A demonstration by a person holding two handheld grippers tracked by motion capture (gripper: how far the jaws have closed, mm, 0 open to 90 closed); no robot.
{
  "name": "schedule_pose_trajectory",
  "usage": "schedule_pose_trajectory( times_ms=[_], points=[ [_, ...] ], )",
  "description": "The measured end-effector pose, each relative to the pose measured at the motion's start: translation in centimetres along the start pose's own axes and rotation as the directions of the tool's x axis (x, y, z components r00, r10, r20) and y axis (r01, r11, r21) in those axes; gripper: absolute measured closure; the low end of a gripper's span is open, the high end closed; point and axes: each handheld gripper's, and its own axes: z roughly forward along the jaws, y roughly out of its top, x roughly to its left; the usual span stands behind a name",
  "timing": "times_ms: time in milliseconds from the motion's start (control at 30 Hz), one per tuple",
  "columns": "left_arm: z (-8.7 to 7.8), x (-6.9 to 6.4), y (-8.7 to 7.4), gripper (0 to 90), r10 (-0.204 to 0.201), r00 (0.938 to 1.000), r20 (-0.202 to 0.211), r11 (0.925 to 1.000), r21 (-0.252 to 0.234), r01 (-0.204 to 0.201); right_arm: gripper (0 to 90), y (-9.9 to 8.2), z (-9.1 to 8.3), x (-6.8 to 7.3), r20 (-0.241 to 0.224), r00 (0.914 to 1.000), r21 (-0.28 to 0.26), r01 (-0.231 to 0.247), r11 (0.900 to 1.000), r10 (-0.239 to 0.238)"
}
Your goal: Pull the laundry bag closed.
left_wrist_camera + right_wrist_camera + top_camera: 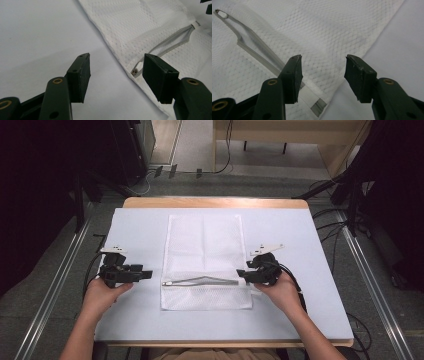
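A white mesh bag (205,262) is lying flat on the pale surface (135,320), between the two pairs of fingers. Its grey zipper (205,281) is gaping slightly in the middle, and nothing can be seen inside. The mesh is looking fine and creased by fold lines. The left gripper (148,274) is hovering just beside the bag's edge, its fingers (80,75) standing apart with the zipper pull (135,72) just ahead of them. The right gripper (241,274) is sitting at the zipper's other end, fingers (359,75) apart and clamping nothing.
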Motion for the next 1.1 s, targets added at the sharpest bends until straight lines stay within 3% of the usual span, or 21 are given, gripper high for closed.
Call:
schedule_pose_trajectory(
  times_ms=[500, 967, 1100],
  points=[
    [0.0, -0.1, -0.2, 40.9, 0.000, 1.0000, 0.008, 0.9999, 0.014, 0.000, 53.9, 1.3, 0.9, 1.8, -0.049, 0.9977, 0.011, 0.047, 0.9988, -0.046],
    [0.1, -0.1, -0.3, 39.0, 0.007, 0.9999, 0.007, 1.0000, 0.005, -0.007, 48.6, 2.9, 2.1, 3.5, -0.085, 0.9936, 0.031, 0.077, 0.9966, -0.074],
    [0.1, -0.2, -0.3, 39.1, 0.008, 1.0000, 0.004, 1.0000, 0.004, -0.008, 52.1, 3.2, 2.3, 3.9, -0.102, 0.9918, 0.030, 0.081, 0.9963, -0.077]
  ],
)
